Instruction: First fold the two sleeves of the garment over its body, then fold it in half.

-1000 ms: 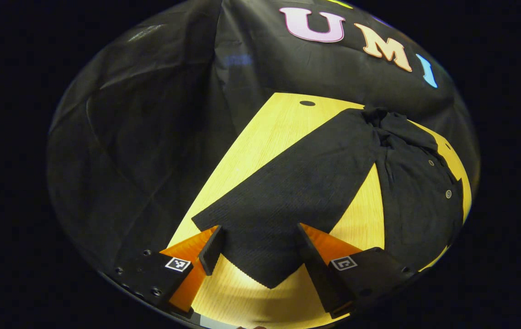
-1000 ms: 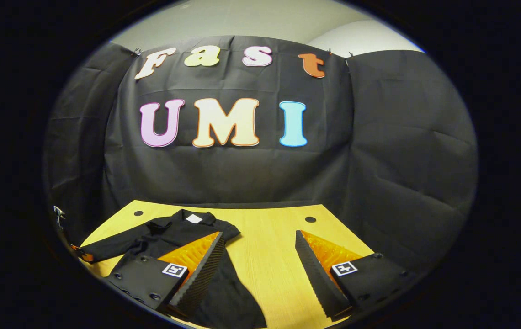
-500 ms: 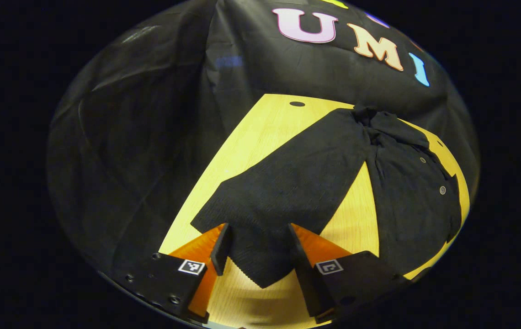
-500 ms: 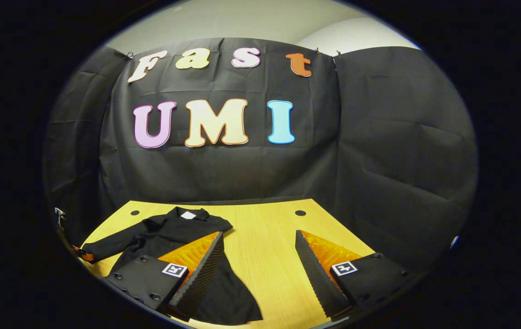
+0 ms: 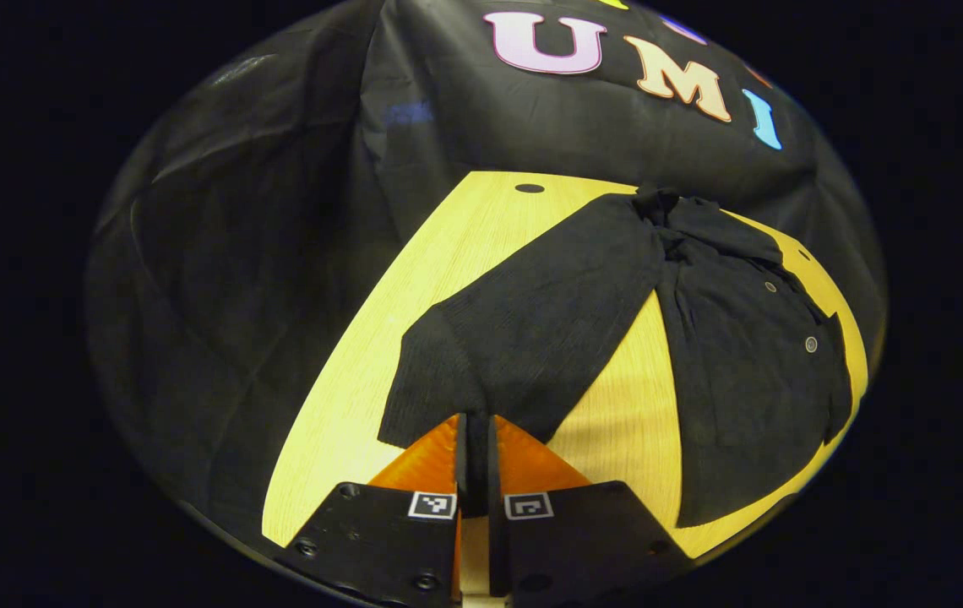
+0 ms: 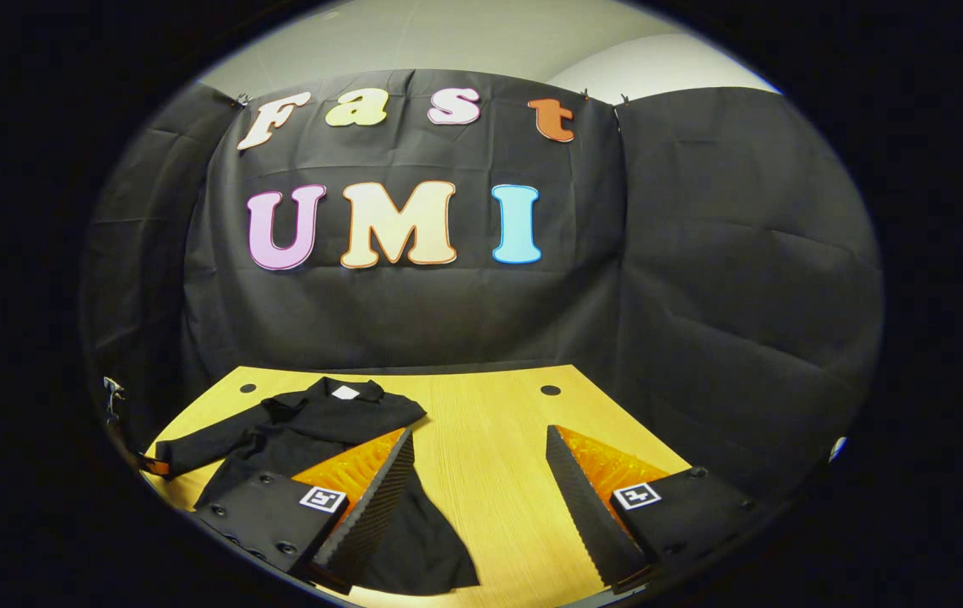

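A black buttoned shirt (image 5: 752,363) lies flat on the wooden table (image 5: 414,295), collar toward the back wall. Its long sleeve (image 5: 532,329) stretches out from the shoulder across the wood toward the camera in the left gripper view. My left gripper (image 5: 473,426) is shut on the sleeve's cuff end, and the cloth bunches at the fingertips. In the right gripper view the same shirt (image 6: 329,422) lies at the left, with a pale label at the collar. My right gripper (image 6: 477,481) hovers open above the table beside the shirt's hem, holding nothing.
The table (image 6: 490,456) has two dark round holes near its far edge (image 6: 550,390), (image 6: 247,388). Black cloth walls close in the table at the back and sides. Bare wood lies right of the shirt in the right gripper view.
My left gripper's fingers have closed from wide apart onto the sleeve's end, and the sleeve has bunched and drawn in. The right gripper has barely shifted.
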### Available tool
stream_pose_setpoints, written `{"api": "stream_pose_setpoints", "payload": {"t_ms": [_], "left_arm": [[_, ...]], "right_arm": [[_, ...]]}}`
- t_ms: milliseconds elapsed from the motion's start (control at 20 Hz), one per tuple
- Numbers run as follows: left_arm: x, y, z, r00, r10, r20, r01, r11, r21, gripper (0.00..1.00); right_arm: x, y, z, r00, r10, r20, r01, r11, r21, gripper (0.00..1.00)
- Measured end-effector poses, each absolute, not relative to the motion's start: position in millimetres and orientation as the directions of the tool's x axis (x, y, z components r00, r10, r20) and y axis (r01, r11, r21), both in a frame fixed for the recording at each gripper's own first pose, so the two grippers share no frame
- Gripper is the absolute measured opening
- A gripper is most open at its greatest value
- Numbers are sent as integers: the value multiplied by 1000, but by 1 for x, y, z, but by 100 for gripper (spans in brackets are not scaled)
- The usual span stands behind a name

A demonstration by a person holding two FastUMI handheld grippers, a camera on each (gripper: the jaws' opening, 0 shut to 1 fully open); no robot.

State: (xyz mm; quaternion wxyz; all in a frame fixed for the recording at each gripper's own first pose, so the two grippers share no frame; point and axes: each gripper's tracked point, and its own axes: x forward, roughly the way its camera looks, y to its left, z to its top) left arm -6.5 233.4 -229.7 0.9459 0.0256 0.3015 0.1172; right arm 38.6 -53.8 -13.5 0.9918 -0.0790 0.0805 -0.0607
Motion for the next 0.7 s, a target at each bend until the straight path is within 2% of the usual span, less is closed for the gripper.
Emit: {"api": "stream_pose_setpoints", "payload": {"t_ms": [250,700], "left_arm": [[-5,234,-231,769,282,-574,-232,959,162,0],[-5,225,-222,737,281,-615,-271,956,112,0]], "right_arm": [[39,-50,-14,980,-126,-152,99,980,-175,99],[44,-52,-34,976,-119,-180,90,983,-159,99]]}}
